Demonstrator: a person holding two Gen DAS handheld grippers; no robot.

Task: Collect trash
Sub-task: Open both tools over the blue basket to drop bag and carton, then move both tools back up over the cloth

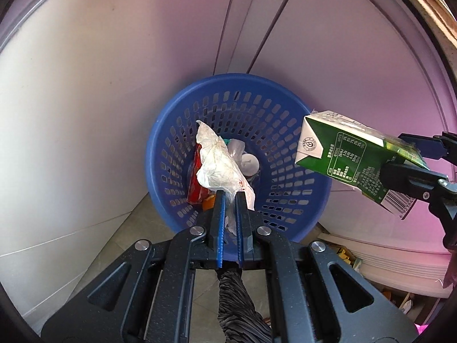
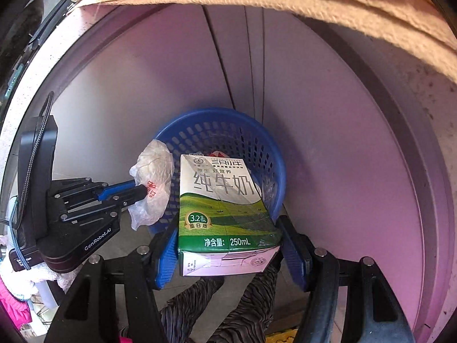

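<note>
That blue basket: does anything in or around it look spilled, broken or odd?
Nothing spilled or broken. The blue basket stands upright on the floor with some trash inside. A crumpled plastic bag and a milk carton, each gripped in jaws, hang above it, not dropped yet.

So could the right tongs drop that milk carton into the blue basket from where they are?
Probably yes. The right tongs hold the green-and-white milk carton above the open blue plastic basket, with nothing between them; the left tongs with their crumpled plastic wrapper stay off to one side.
</note>
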